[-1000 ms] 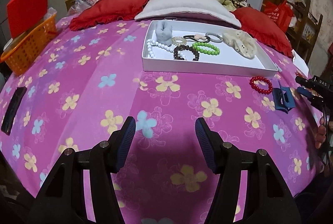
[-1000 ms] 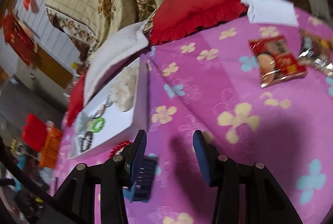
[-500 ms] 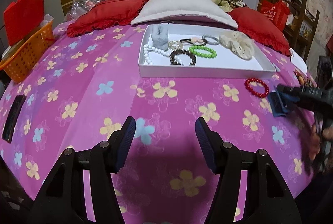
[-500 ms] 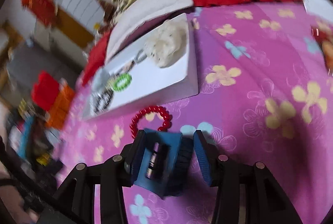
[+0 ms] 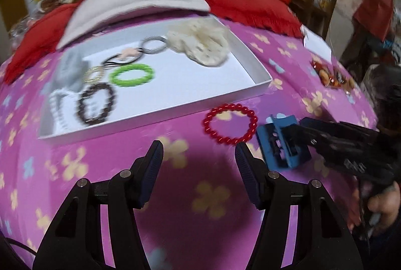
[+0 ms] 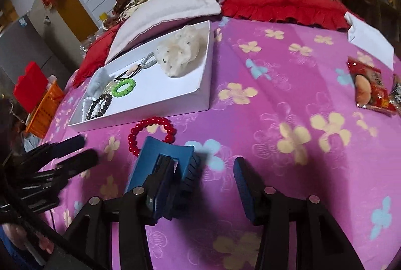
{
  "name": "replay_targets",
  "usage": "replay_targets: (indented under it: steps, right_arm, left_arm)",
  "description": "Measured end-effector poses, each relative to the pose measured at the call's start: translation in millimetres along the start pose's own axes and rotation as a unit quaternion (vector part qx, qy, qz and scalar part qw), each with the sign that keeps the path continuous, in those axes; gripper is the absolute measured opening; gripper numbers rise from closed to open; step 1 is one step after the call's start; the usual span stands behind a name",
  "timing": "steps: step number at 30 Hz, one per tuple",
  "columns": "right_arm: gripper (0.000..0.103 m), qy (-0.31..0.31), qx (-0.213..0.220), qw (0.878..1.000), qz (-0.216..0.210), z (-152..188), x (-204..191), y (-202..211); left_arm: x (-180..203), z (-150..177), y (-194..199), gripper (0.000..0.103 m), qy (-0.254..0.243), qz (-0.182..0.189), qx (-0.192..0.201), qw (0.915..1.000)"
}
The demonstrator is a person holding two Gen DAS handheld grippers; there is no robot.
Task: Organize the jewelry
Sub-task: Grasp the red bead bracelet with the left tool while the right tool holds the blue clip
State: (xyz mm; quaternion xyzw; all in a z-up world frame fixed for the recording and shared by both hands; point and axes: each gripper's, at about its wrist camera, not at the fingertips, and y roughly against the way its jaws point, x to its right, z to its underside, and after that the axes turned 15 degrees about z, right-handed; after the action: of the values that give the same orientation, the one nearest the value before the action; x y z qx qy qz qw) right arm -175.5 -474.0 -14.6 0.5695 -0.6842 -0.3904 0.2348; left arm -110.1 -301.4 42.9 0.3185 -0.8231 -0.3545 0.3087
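Left gripper (image 5: 198, 157) hangs over the flowery pink bedspread (image 6: 288, 99) with its fingers partly open and nothing between them. The right gripper (image 6: 200, 179) has fingers apart too: its left finger pokes through the blue hair claw (image 6: 160, 157), the other one is clear. The red bead bracelet (image 6: 150, 130) lies just outside the white tray (image 6: 205, 96).

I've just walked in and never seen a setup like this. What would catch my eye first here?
Probably the loud pink flowered bedspread, with a white tray of bracelets and hair ties lying on it. Just in front of the tray lie a red bead bracelet and a blue hair claw; one finger of the right gripper pokes through the claw's opening.
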Motion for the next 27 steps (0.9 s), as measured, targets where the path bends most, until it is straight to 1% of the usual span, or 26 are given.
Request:
replay_targets:
  steps: [4, 7, 8, 9, 10, 11, 12, 13, 15, 17, 20, 23, 24, 25, 27]
  right_arm:
    - [0.046, -0.008, 0.001, 1.0, -0.007, 0, 5, 2]
    - [0.046, -0.01, 0.005, 1.0, -0.013, -2, 4, 4]
    - [0.046, -0.009, 0.007, 1.0, -0.016, -2, 3, 4]
    - [0.046, -0.007, 0.007, 1.0, -0.018, -2, 1, 4]
    - [0.046, -0.005, 0.007, 1.0, -0.019, -3, -1, 4]
    - [0.046, -0.002, 0.006, 1.0, -0.019, -3, -3, 3]
    - [0.046, 0.0, 0.005, 1.0, -0.019, -3, -5, 2]
    - [0.046, 0.004, 0.001, 1.0, -0.019, -2, -7, 2]
    - [0.046, 0.012, -0.003, 1.0, -0.018, 0, -12, 0]
    - [0.046, 0.021, -0.007, 1.0, -0.013, 3, -16, -2]
    - [0.046, 0.024, -0.011, 1.0, -0.013, 5, -18, -3]
    - [0.047, 0.016, -0.011, 0.999, -0.027, 5, -19, 0]
    - [0.049, 0.014, -0.01, 0.999, -0.03, 6, -19, 1]
    - [0.055, 0.012, -0.007, 0.999, -0.03, 6, -19, 2]
    - [0.064, 0.011, 0.002, 0.999, -0.031, 8, -21, 6]
  left_arm:
    - [-6, -10, -25, 0.059, 0.018, 0.003, -0.018, 0.9997]
    - [-8, -10, -36, 0.058, 0.024, 0.007, -0.026, 0.9993]
    - [-7, -9, -36, 0.05, 0.025, 0.016, -0.02, 0.9994]
    - [-6, -9, -37, 0.041, 0.025, 0.025, -0.019, 0.9992]
    - [-5, -9, -37, 0.035, 0.024, 0.028, -0.019, 0.9991]
    - [-3, -9, -36, 0.022, 0.022, 0.028, -0.018, 0.9992]
    - [-1, -8, -34, 0.014, 0.02, 0.029, -0.018, 0.9992]
    - [-1, -6, -31, 0.012, 0.02, 0.03, -0.021, 0.9992]
    - [-6, 3, -24, 0.012, 0.021, 0.03, -0.024, 0.999]
    - [-16, 16, -16, 0.012, 0.026, 0.018, -0.03, 0.9991]
    - [-28, 38, 2, 0.012, 0.035, 0.011, -0.027, 0.999]
    - [-31, 45, 17, 0.012, 0.047, 0.027, -0.02, 0.9983]
    - [-30, 43, 20, 0.013, 0.047, 0.032, -0.016, 0.9983]
    - [-29, 40, 20, 0.013, 0.046, 0.034, -0.013, 0.9983]
    - [-25, 29, 19, 0.017, 0.046, 0.038, -0.005, 0.9982]
